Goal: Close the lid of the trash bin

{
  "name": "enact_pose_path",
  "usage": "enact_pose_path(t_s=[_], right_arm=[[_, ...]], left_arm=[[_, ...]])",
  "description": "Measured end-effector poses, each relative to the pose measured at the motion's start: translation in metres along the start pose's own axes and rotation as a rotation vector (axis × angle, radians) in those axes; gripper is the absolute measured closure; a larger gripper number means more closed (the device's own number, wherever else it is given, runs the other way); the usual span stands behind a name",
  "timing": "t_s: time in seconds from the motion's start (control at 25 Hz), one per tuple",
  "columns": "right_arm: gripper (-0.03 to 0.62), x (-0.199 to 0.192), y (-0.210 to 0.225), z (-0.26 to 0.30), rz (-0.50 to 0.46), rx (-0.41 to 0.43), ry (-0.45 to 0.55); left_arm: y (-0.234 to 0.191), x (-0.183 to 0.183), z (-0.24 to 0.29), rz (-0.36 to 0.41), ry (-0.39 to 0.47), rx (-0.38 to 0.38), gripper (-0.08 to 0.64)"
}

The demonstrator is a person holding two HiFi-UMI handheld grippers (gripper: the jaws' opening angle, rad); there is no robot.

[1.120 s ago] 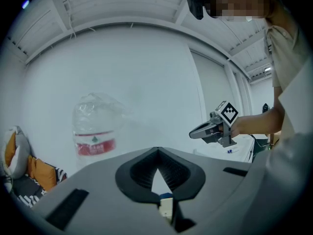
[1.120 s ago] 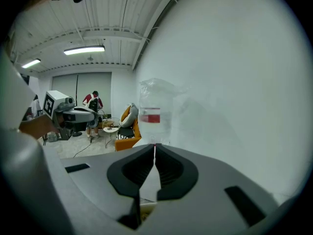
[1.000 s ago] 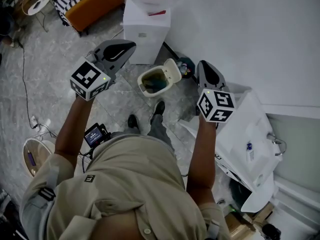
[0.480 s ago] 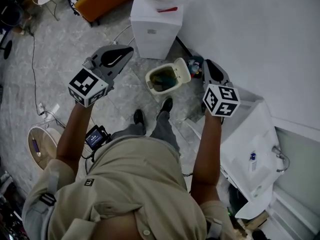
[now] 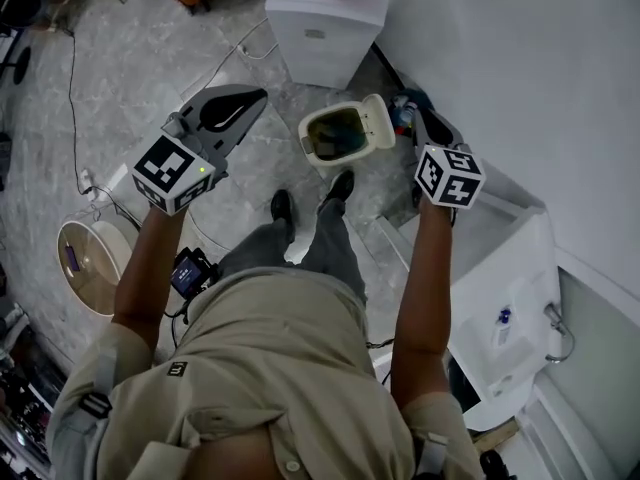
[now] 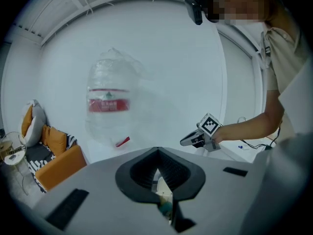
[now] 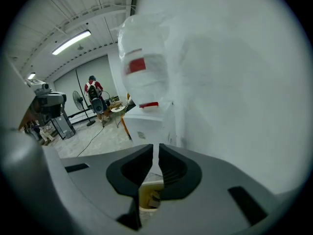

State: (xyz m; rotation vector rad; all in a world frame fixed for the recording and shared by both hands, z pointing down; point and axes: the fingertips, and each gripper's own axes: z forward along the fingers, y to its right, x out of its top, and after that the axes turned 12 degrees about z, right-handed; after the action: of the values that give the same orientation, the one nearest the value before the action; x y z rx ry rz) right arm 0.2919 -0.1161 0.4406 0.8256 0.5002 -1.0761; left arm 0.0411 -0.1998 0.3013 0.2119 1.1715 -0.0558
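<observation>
The small cream trash bin (image 5: 338, 133) stands on the floor by the wall, just ahead of the person's shoes, with its lid (image 5: 378, 123) tipped open toward the right. My left gripper (image 5: 243, 101) hovers left of the bin, its jaws shut on nothing. My right gripper (image 5: 428, 128) hangs right of the lid, close to the wall, jaws pressed nearly together and empty. In the left gripper view a sliver of the bin (image 6: 164, 199) shows below the shut jaws (image 6: 157, 152). The right gripper view shows the bin's rim (image 7: 149, 197) under its jaws (image 7: 156, 152).
A white water dispenser (image 5: 325, 23) stands just beyond the bin against the wall. A white cabinet (image 5: 510, 298) juts out at the right. A round white object (image 5: 85, 263) sits on the floor at the left, and a cable (image 5: 75, 68) runs across the tiles.
The person has stepped closer to the bin. My right gripper has moved forward to beside the open lid; the left has held its place left of the bin.
</observation>
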Motion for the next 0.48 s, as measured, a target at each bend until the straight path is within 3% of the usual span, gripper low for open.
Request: enact_pose_path(t_s=[0.48], right_arm=[[0.565, -0.094, 0.065, 0.096, 0.051, -0.04, -0.229]], left_arm=[[0.001, -0.063, 0.034, -0.095, -0.083, -0.007, 0.545]])
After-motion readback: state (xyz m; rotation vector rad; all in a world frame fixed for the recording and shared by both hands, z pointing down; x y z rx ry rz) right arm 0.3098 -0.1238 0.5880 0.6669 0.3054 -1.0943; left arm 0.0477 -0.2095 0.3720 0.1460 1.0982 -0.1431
